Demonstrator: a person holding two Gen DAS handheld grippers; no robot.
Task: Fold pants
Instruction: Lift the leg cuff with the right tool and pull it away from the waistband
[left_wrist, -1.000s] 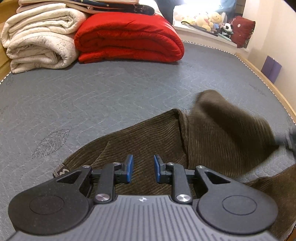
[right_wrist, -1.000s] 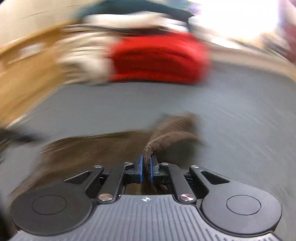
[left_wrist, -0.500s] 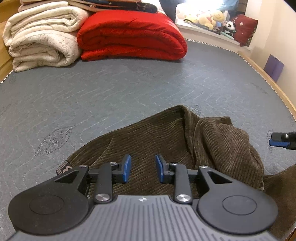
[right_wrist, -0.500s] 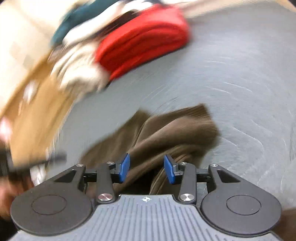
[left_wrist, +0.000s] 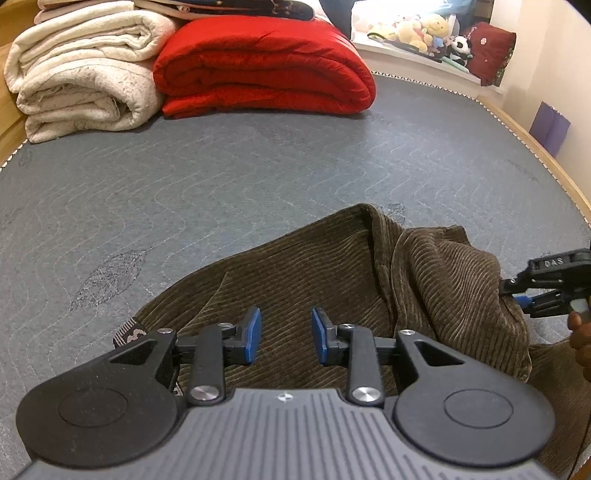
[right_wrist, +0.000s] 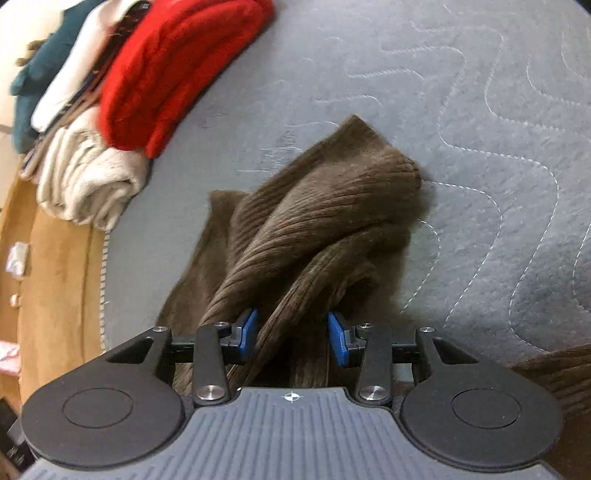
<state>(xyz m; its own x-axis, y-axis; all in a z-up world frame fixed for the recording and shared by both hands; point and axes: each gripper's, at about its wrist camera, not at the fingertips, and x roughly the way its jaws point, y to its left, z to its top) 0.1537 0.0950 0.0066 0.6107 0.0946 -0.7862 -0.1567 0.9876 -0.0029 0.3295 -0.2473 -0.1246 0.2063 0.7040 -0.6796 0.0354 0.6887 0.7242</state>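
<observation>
Lying bunched, pants (right_wrist: 325, 221) between open right hand-held gripper (right_wrist: 291, 336)

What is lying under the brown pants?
The brown pants lie on the grey quilted mattress. A flap is folded over their right side; what is under the fabric is hidden.

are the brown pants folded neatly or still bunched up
Bunched up: the brown pants have one leg flopped over in a rumpled heap, not flat.
</observation>
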